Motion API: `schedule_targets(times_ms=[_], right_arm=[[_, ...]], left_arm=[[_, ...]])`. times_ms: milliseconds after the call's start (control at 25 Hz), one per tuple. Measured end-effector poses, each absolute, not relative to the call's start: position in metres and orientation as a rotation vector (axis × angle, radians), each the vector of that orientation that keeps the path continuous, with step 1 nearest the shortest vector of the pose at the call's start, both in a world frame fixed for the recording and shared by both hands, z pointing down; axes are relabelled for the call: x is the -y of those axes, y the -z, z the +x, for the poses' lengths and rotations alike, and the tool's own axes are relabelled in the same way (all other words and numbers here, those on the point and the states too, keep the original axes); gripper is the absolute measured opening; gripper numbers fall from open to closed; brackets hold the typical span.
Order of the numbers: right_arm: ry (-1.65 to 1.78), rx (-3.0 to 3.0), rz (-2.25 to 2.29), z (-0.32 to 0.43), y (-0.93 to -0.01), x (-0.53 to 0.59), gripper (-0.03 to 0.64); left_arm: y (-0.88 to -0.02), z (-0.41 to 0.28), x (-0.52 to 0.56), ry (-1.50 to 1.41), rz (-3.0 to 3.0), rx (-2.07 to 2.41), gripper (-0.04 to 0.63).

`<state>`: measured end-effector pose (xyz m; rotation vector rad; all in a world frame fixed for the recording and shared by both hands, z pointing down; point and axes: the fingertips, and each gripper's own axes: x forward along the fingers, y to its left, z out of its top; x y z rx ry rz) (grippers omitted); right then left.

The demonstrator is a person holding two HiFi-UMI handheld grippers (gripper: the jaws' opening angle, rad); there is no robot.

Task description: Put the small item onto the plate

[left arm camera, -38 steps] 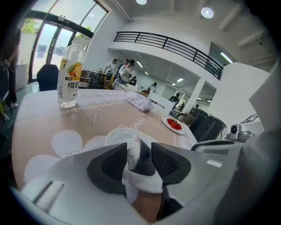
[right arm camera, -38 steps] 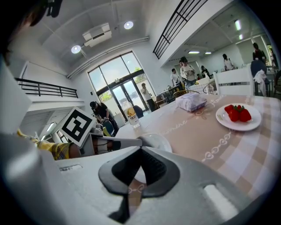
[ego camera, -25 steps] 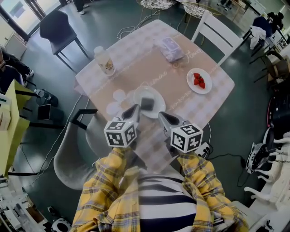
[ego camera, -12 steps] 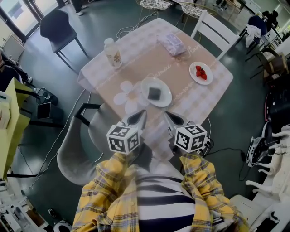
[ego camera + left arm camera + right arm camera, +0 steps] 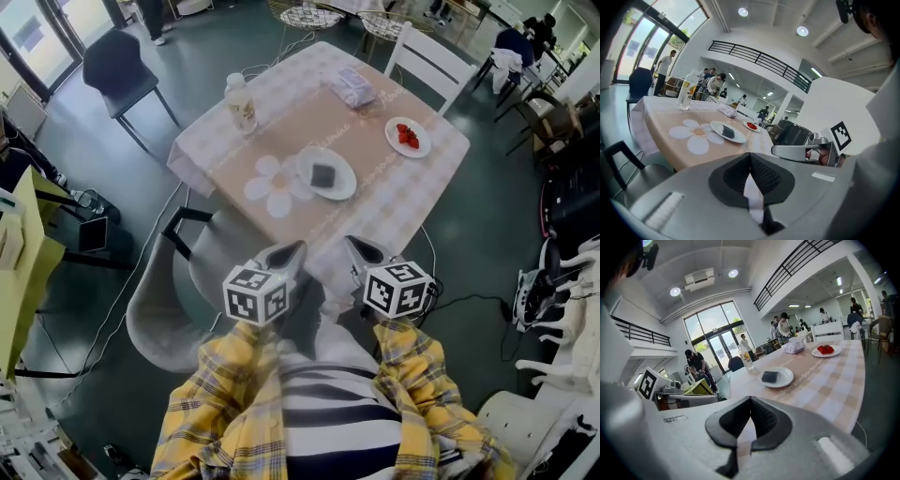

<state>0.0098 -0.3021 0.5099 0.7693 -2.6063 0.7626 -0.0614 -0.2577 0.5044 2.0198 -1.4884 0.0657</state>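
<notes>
A dark, flat small item (image 5: 323, 174) lies on the white plate (image 5: 345, 185) in the middle of the checked table (image 5: 394, 202). Both grippers hang close to my body, back from the table's near edge and well apart from the plate. My left gripper (image 5: 292, 249) is shut with nothing in it, and so is my right gripper (image 5: 354, 246). In the left gripper view the jaws (image 5: 750, 154) meet, with the item (image 5: 728, 131) on its plate (image 5: 715, 125) far ahead. The right gripper (image 5: 751, 398) likewise looks past closed tips at the item (image 5: 770, 376) on the plate (image 5: 787, 378).
On the table stand a bottle (image 5: 241, 103), a tissue pack (image 5: 353, 86), a small plate of strawberries (image 5: 407, 136) and a flower-shaped mat (image 5: 272, 185). A grey chair (image 5: 164, 300) sits at my left, a white chair (image 5: 441, 61) beyond the table.
Both grippers have drawn back from beside the plate to past the table's near edge. The table now sits farther off. The item stays on the plate.
</notes>
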Motion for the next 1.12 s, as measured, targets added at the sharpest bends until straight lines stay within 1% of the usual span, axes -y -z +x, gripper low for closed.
schedule_targets(times_ms=[440,1120], right_arm=[[-0.741,2.621,0.829,0.025,-0.5,0.235,-0.003],[-0.697,2.634,0.872,0.033,-0.494,0.157,-0.003]], left_arm=[[-0.501,-0.047,0.189,-0.096,2.069,1.44,0.002],[-0.498,-0.052,0.106,-0.073,2.095,1.41,0.002]])
